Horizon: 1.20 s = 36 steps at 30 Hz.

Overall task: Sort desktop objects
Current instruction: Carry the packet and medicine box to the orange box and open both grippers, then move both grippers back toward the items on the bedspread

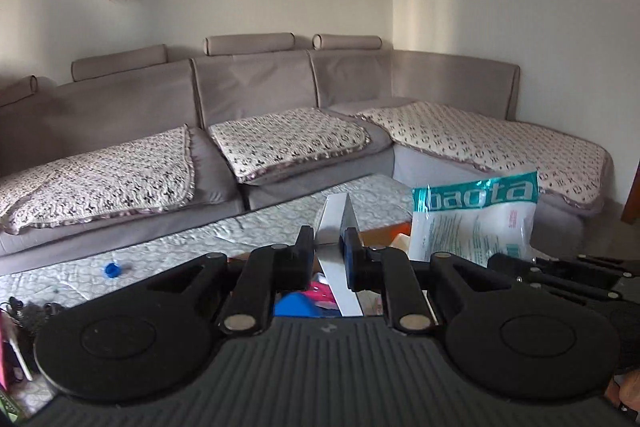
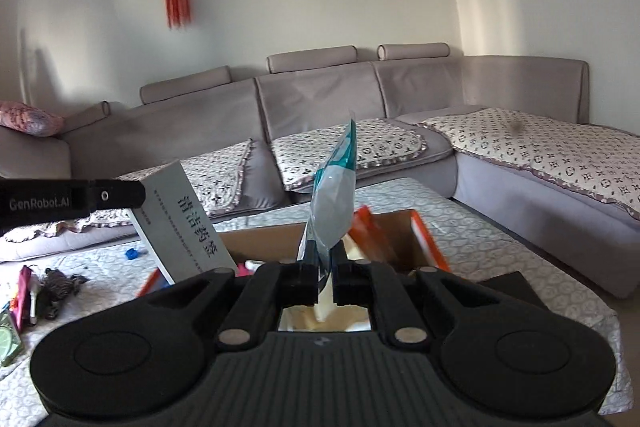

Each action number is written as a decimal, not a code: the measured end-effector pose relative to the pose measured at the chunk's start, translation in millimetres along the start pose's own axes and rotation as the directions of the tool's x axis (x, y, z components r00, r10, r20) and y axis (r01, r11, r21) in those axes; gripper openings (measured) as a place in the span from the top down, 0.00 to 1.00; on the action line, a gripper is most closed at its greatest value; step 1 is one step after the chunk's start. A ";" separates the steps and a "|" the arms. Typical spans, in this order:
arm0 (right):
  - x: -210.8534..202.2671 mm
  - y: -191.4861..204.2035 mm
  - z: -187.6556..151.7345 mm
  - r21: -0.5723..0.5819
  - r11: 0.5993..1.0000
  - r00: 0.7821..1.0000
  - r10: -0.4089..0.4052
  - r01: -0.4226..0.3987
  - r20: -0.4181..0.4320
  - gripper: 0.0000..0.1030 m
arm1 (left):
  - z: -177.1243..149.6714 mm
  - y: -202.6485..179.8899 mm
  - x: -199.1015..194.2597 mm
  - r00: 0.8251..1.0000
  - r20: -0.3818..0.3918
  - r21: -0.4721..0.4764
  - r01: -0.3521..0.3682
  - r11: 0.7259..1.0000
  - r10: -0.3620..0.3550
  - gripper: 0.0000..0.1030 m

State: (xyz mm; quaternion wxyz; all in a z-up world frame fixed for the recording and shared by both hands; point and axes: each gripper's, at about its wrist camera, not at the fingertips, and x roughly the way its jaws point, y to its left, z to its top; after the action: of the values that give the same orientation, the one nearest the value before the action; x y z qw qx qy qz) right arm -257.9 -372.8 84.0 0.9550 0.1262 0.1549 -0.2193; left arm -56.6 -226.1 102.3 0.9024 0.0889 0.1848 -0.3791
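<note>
My left gripper [image 1: 327,247] is shut on a flat white box [image 1: 336,219] and holds it on edge above the table; in the right wrist view the box [image 2: 184,223] shows grey Chinese print. My right gripper [image 2: 323,259] is shut on a teal and clear plastic bag [image 2: 334,195], seen from the left as a bag of white pads [image 1: 472,219]. Both are held over an open cardboard box with orange edges [image 2: 424,239]; it also shows in the left wrist view [image 1: 384,233].
The low table wears a white patterned cloth [image 2: 480,227]. A blue bottle cap [image 1: 112,269] lies on it, and small clutter [image 2: 52,287] sits at the left end. A grey corner sofa [image 2: 400,99] wraps the far and right sides.
</note>
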 end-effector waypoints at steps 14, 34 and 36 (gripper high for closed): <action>6.8 8.8 -3.9 -0.020 0.998 0.998 0.065 -0.065 -0.008 0.44 | -9.7 -26.0 -22.2 0.999 0.035 0.069 -0.037 0.997 0.034 0.13; -16.2 29.7 4.5 0.026 0.996 0.995 0.088 -0.090 0.051 0.00 | -13.4 1.5 -51.2 0.989 0.058 0.005 -0.139 0.990 0.139 0.00; -14.9 42.3 5.6 0.018 0.994 0.994 0.107 -0.107 0.028 0.00 | -16.3 10.0 -56.5 0.986 0.055 -0.007 -0.156 0.988 0.156 0.00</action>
State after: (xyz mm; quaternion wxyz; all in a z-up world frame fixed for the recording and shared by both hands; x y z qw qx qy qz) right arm -249.9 -332.0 101.7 0.9661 0.1408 0.1327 -0.1711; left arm -90.1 -177.4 110.3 0.9341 0.0912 0.1528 -0.3094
